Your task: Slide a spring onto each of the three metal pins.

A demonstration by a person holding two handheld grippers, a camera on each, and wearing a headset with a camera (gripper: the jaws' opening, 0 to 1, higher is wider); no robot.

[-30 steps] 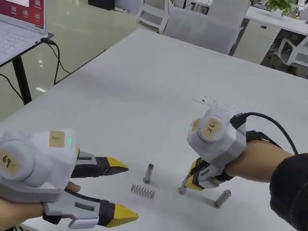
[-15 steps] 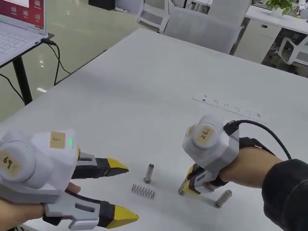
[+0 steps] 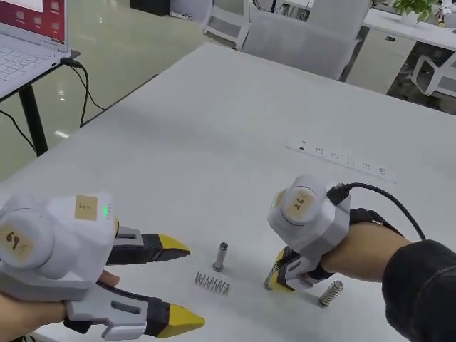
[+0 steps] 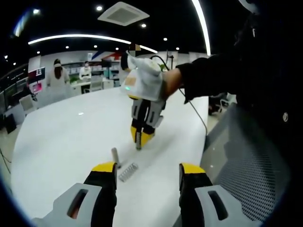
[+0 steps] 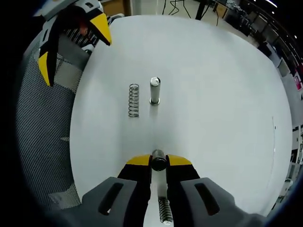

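Jaws of the left gripper (image 3: pixel 178 283) stand wide apart, gripping nothing, nearest of all and to the left of the standing pin (image 3: pixel 221 256). A loose spring (image 3: pixel 211 283) lies flat on the table (image 3: pixel 214 128) just in front of that upright pin, not touching it, with its long axis crosswise, running from one gripper toward the other. Well right of the standing pin a third pin (image 3: pixel 330 293), with a spring on it, lies on its side, slanted. Nearer the standing pin, on its right, the right gripper (image 3: pixel 279 278) is clamped on a second pin (image 3: pixel 271 274), held steeply with its lower end at the tabletop. Far beyond the standing pin lies a power strip (image 3: pixel 342 158).
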